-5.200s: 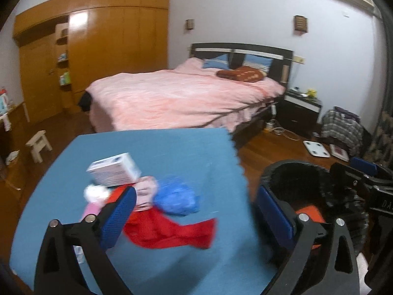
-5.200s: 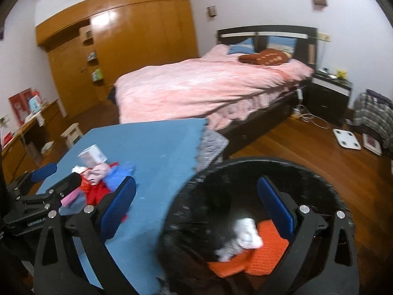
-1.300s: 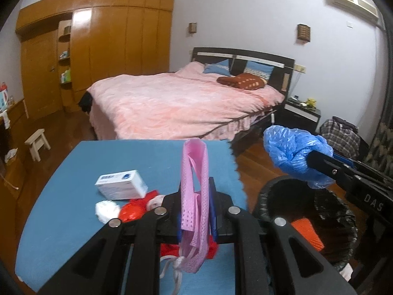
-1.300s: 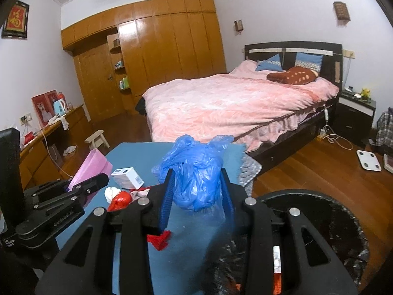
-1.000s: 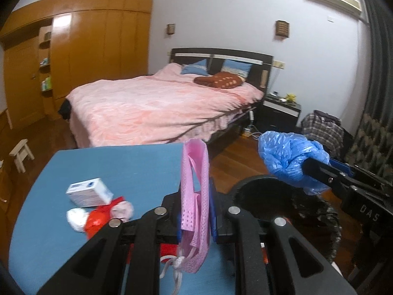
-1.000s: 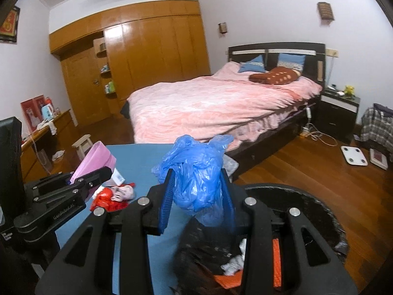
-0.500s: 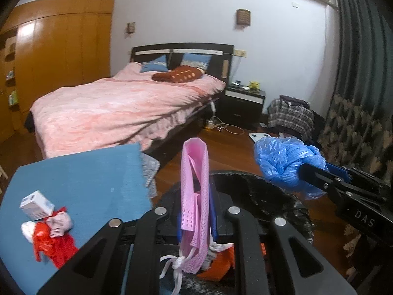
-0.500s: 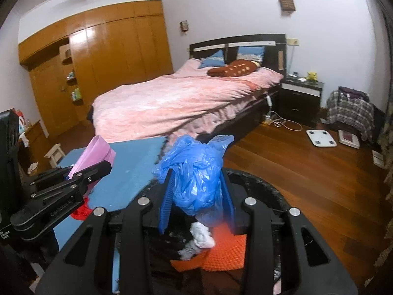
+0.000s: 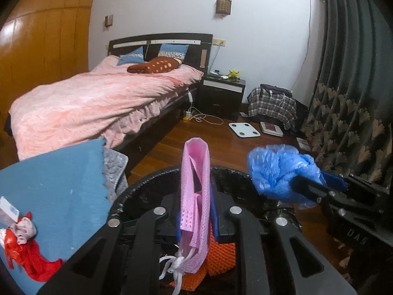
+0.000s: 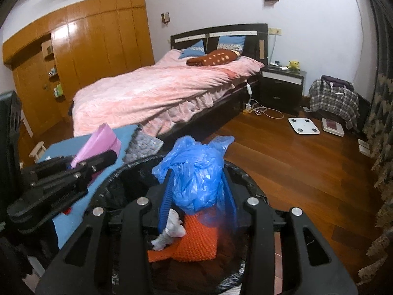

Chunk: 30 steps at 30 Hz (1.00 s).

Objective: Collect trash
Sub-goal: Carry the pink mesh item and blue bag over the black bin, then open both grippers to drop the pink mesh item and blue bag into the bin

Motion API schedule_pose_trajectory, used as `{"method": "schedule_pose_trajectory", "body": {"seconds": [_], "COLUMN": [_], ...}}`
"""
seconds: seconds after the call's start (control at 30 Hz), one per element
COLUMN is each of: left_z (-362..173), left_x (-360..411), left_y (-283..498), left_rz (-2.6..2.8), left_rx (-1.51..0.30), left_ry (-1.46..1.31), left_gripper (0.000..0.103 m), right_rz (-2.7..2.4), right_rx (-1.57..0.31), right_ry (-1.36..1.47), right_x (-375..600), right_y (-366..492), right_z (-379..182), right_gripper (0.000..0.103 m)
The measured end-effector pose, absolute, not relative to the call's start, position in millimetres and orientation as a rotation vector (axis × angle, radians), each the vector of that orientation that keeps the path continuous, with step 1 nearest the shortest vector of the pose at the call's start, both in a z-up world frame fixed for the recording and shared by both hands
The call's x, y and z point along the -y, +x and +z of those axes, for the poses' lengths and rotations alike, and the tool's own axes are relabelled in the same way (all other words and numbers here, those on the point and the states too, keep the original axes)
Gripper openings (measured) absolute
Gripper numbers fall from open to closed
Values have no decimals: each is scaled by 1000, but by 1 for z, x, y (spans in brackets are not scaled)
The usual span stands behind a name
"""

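My left gripper (image 9: 195,211) holds a pink mesh pouch (image 9: 195,172) upright between its blue pads, above the black-lined trash bin (image 9: 147,179); its jaws are opening. To its right, my right gripper (image 10: 197,196) grips a crumpled blue plastic bag (image 10: 196,169) over the same bin (image 10: 248,179), its jaws also opening. An orange knitted piece (image 10: 196,241) and a white wad (image 10: 172,228) lie inside the bin. Red trash (image 9: 27,258), a pale pink wad (image 9: 24,228) and a white box (image 9: 8,211) lie on the blue table (image 9: 61,179).
A bed with a pink cover (image 9: 86,103) stands behind the table. On the wooden floor to the right are a white scale (image 9: 244,129) and a plaid bag (image 9: 271,104). A dark nightstand (image 9: 222,93) and a patterned curtain (image 9: 348,127) border that side.
Both grippers have swung right from over the blue table to over the bin, each still carrying its item. The table's trash has slid to the left edge of view.
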<state>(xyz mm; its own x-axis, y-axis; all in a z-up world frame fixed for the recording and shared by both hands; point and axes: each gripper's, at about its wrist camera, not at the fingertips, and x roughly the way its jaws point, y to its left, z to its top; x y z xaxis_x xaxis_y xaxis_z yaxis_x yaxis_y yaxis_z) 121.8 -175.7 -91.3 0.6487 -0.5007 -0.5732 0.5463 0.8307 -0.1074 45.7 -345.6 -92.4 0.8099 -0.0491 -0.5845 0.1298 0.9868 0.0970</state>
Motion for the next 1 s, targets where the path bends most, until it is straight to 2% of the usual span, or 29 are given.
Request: {"method": "schedule_pose_trajectory", "body": {"seconds": [0.07,0.1,0.17,0.2,0.27,0.3,0.37,0.53,1.0], "left_z": [-94,-95,-95,-94,-91,-89,-84,-68,-59], "left_x": [176,174,171,168,161,158,148,113,9], "left_y": [126,127,127,127,127,127,125,119,91], "left_rz": [-605,-603,-606,-598,-582,-576,-540,-461,-238], "left_rx": [-644,-648,-647,-644,-630,-625,-606,-565,-534], "left_ry": [61,53,38,38,40,42,51,41,31], "left_gripper": [44,48,59,63,68,70,86,93,94], "right_rz": [-107,-114,-119,-121,-138,-140,-145,-122,48], "right_rx": [-633,-635,-638,-637,-624,-616,-602,-580,-558], "right_ry": [137,139,144,143,135,134,138,159,119], "right_x": [348,350,352,352,350,350,349,343,261], "right_y": [46,45,45,44,43,42,41,42,74], "right_z": [-98,-100,-103,-103,-102,-101,-97,-87,-66], "right_gripper": [46,50,65,69,85,88,94,96,97]}}
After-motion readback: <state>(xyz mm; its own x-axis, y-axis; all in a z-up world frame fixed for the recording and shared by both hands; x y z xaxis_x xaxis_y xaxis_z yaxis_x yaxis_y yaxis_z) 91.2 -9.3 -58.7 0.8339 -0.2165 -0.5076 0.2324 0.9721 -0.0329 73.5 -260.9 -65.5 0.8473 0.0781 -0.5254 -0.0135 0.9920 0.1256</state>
